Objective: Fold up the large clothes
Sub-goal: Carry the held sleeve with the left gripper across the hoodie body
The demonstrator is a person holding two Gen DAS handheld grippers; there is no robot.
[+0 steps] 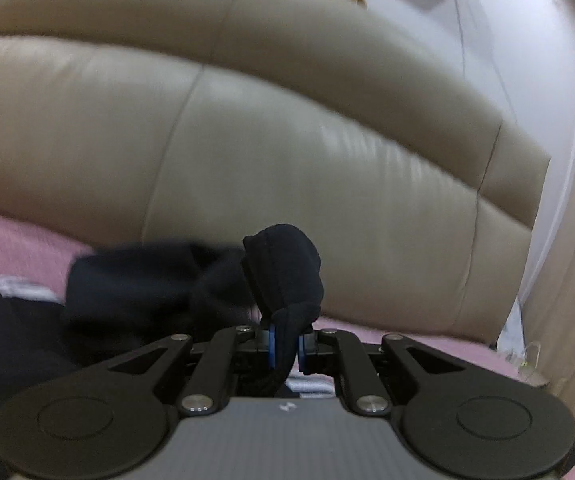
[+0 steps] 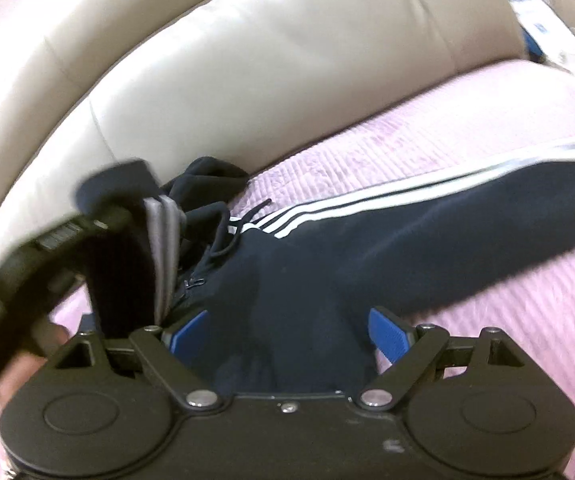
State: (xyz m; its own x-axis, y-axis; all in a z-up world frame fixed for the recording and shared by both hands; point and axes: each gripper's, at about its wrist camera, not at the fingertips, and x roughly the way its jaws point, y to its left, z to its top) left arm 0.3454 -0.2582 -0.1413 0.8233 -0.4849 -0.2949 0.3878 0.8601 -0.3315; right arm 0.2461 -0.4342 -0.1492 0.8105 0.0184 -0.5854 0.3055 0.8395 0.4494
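A dark navy track jacket [image 2: 327, 264] with white sleeve stripes [image 2: 387, 192] lies on a pink bedspread [image 2: 507, 312], one sleeve stretched to the right. My left gripper [image 1: 286, 346] is shut on a bunched navy cuff [image 1: 287, 276] of the jacket and holds it lifted. In the right wrist view the left gripper [image 2: 67, 248] shows blurred at the left, holding the striped sleeve upright. My right gripper [image 2: 287, 336] is open, its blue pads [image 2: 387, 334] spread on either side of the jacket's body, close above the cloth.
A beige leather headboard [image 1: 247, 140] rises right behind the jacket. A white wall [image 1: 527, 60] and cluttered items [image 2: 535, 12] stand at the far right. The pink bedspread [image 1: 19, 248] extends on both sides.
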